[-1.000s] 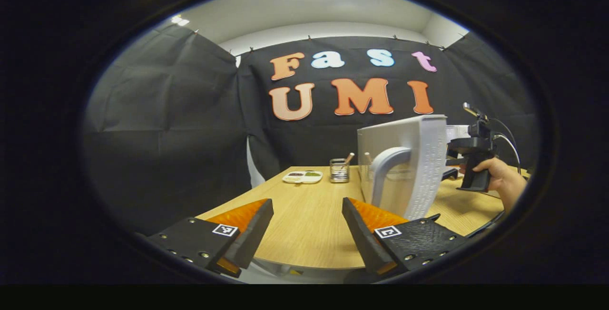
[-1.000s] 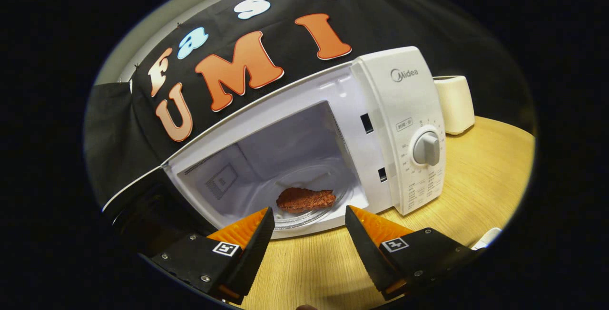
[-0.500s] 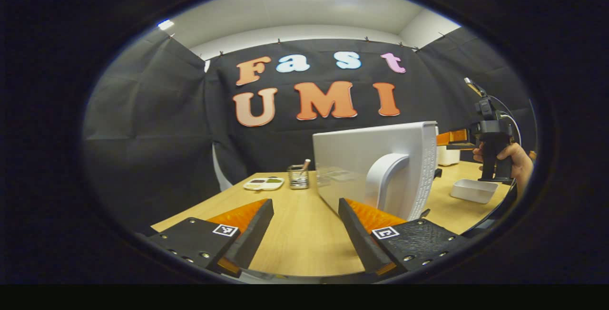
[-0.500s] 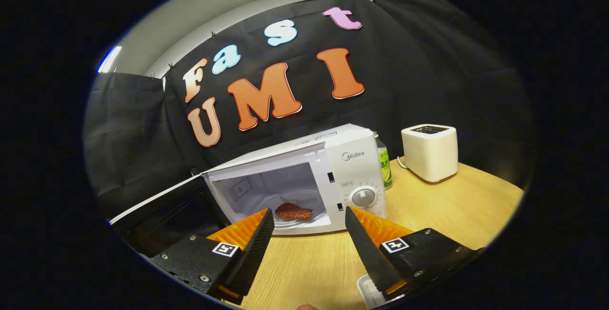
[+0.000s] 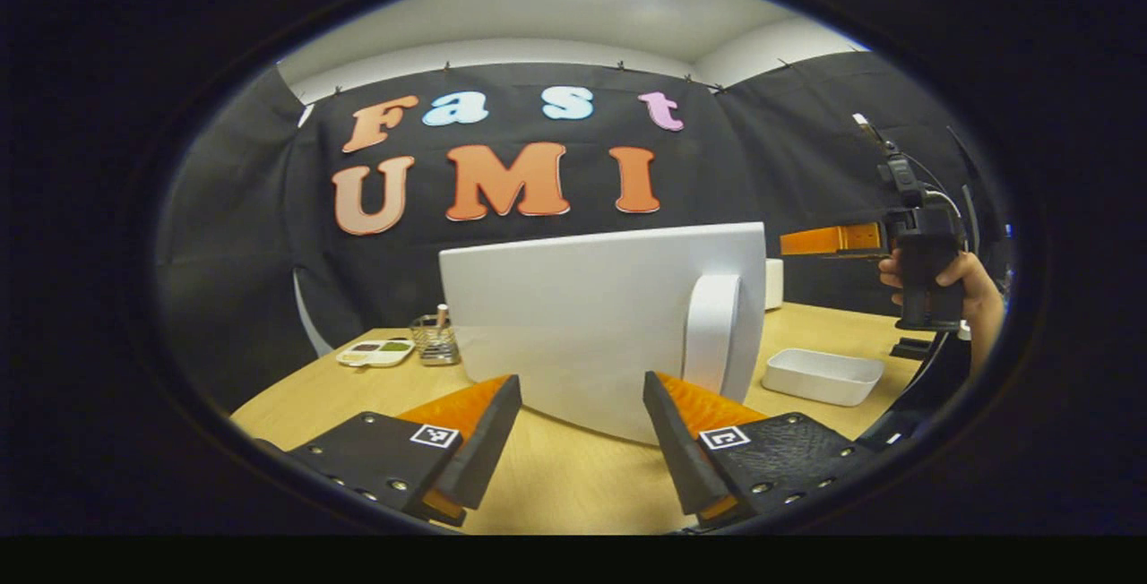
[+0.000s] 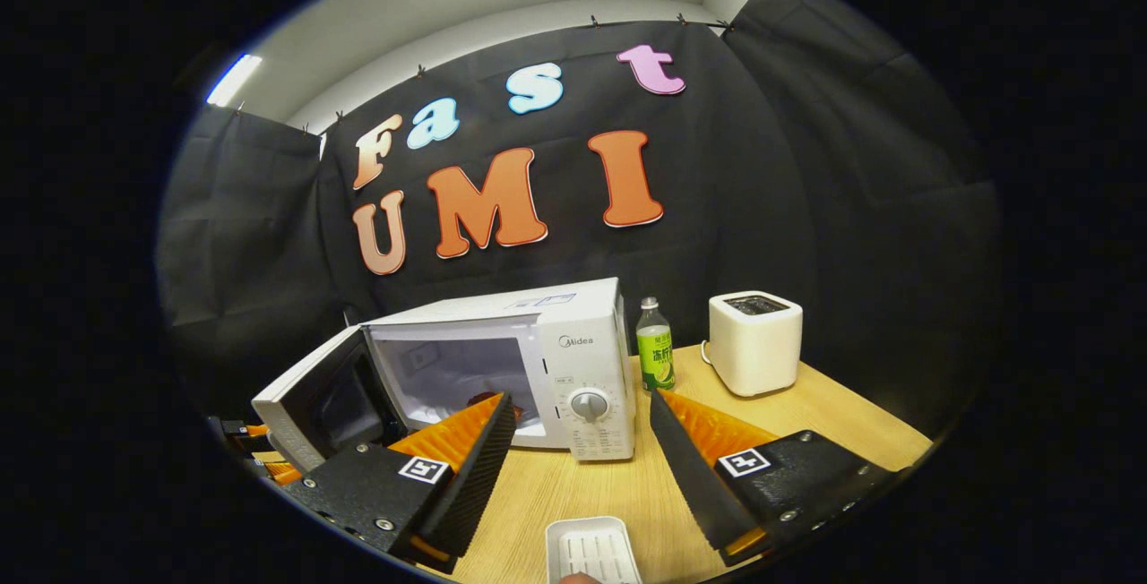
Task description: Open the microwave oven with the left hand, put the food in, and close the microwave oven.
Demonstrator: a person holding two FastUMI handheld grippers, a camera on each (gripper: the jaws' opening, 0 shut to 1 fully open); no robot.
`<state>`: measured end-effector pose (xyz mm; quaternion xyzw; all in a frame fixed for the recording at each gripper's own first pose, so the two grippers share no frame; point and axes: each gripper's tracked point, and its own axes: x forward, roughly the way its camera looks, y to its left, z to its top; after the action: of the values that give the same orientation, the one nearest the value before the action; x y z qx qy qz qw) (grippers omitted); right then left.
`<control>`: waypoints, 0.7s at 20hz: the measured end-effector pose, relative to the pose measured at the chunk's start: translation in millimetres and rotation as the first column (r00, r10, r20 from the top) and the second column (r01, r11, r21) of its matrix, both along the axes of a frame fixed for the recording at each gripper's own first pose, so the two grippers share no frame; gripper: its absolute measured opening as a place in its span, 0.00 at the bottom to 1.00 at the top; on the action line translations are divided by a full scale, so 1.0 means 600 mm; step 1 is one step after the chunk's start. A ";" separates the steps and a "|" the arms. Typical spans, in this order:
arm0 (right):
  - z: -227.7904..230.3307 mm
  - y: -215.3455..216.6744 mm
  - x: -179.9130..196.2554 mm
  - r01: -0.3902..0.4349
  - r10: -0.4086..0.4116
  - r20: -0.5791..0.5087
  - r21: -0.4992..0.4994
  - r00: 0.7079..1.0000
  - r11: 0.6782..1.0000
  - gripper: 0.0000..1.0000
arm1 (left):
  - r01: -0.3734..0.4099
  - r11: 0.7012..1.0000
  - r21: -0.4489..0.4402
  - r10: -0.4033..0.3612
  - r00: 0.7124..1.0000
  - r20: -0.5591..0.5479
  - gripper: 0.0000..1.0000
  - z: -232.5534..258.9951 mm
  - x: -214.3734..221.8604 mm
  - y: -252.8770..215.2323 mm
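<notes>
The white microwave (image 6: 573, 342) stands on the wooden table with its door (image 6: 309, 405) swung partly open. A sliver of the brown food (image 6: 484, 399) shows inside, just behind my right gripper's fingertip. My right gripper (image 6: 582, 450) is open and empty, well back from the oven. In the left gripper view the door's outer face (image 5: 582, 315) and its pale handle (image 5: 712, 333) stand right ahead of my left gripper (image 5: 581, 423). That gripper is open, and I cannot tell whether it touches the door. The right gripper (image 5: 829, 241) also shows there, held up by a hand (image 5: 972, 288).
An empty white tray (image 6: 591, 557) lies at the table's near edge, also seen as a white tray (image 5: 823, 375) right of the door. A green bottle (image 6: 655, 356) and a white toaster (image 6: 754, 342) stand right of the microwave. A paint palette (image 5: 375, 352) and a wire cup (image 5: 435, 342) sit far left.
My right gripper has drawn back and up from the oven, leaving the food inside. My left gripper has come round to face the door's outer side, and the door has swung partway toward shut.
</notes>
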<state>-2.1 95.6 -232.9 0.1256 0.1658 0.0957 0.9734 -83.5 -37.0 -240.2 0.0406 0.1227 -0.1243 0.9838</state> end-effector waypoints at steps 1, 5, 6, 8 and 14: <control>0.002 -0.005 -0.005 -0.008 0.008 0.004 -0.005 1.000 1.000 0.94 | 0.020 1.000 -0.011 -0.020 1.000 -0.004 0.73 -0.002 0.012 -0.020; 0.014 -0.032 -0.015 -0.027 0.029 0.031 -0.066 0.999 0.997 0.94 | 0.074 0.996 -0.040 -0.075 0.997 -0.034 0.41 -0.023 0.062 -0.088; 0.018 -0.039 -0.018 -0.029 0.033 0.040 -0.082 0.999 0.996 0.94 | 0.075 0.996 -0.039 -0.077 0.996 -0.038 0.31 -0.029 0.074 -0.098; 0.023 -0.051 -0.022 -0.034 0.040 0.052 -0.112 0.998 0.993 0.94 | 0.082 0.995 -0.049 -0.085 0.994 -0.061 0.24 -0.045 0.099 -0.123; 0.022 -0.074 -0.037 -0.033 0.040 0.052 -0.119 0.998 0.992 0.94 | 0.060 0.994 -0.086 -0.069 0.992 -0.108 0.08 -0.084 0.169 -0.166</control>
<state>-24.6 50.9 -219.5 0.0623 0.1469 0.1069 0.9814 17.9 -136.8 -290.4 -0.0033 0.1703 -0.1629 0.9718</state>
